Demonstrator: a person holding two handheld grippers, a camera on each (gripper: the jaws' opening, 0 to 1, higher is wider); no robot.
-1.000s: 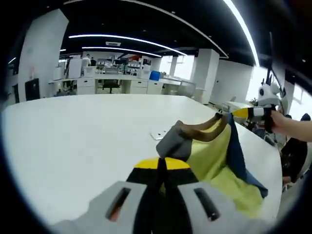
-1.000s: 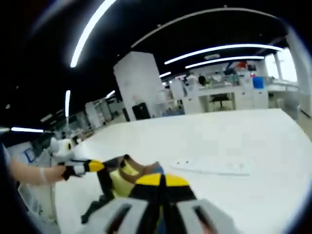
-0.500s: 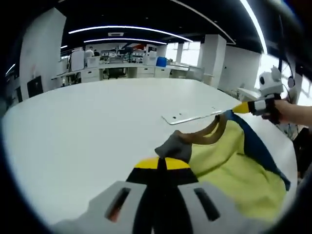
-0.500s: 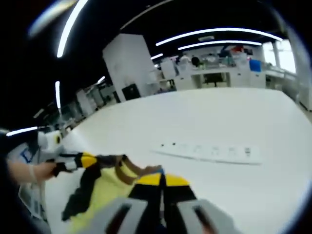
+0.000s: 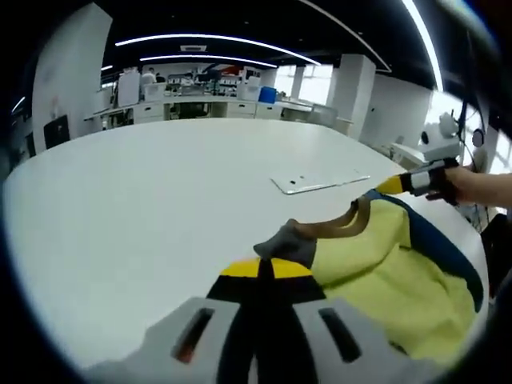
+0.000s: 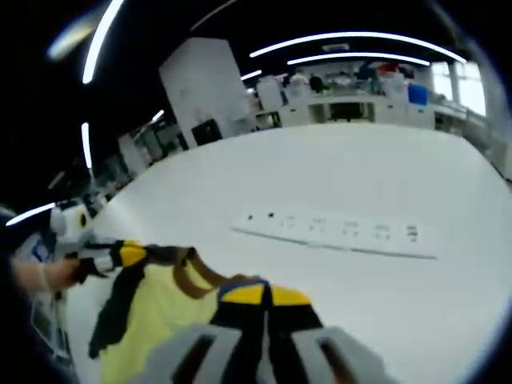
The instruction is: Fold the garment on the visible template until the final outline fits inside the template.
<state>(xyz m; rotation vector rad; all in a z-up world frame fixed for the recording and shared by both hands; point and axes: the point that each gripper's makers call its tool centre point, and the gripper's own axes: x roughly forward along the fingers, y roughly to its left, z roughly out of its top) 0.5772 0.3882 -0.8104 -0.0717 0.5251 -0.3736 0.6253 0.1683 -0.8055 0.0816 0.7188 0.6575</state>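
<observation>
Yellow shirt (image 5: 376,272) with brown collar hangs stretched above the white tabletop (image 5: 144,208), left gripper (image 5: 266,269) and right gripper (image 6: 265,295) each clamping a shoulder.

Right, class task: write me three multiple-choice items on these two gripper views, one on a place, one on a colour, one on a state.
1. Where does the flat strip lie?
A. On the white table, beyond the garment
B. On top of the garment
C. Between a gripper's jaws

2. What colour is the main body of the garment?
A. Red
B. Yellow
C. White

3. What is the left gripper doing?
A. Open above the bare table
B. Shut on the strip
C. Shut on the garment's grey edge by the collar

Answers: 1 A, the strip rests on bare table past the collar. 2 B, yellow cloth with a brown collar and dark blue side. 3 C, its yellow tips pinch the grey cloth, and the right gripper is shut on the garment too.
</observation>
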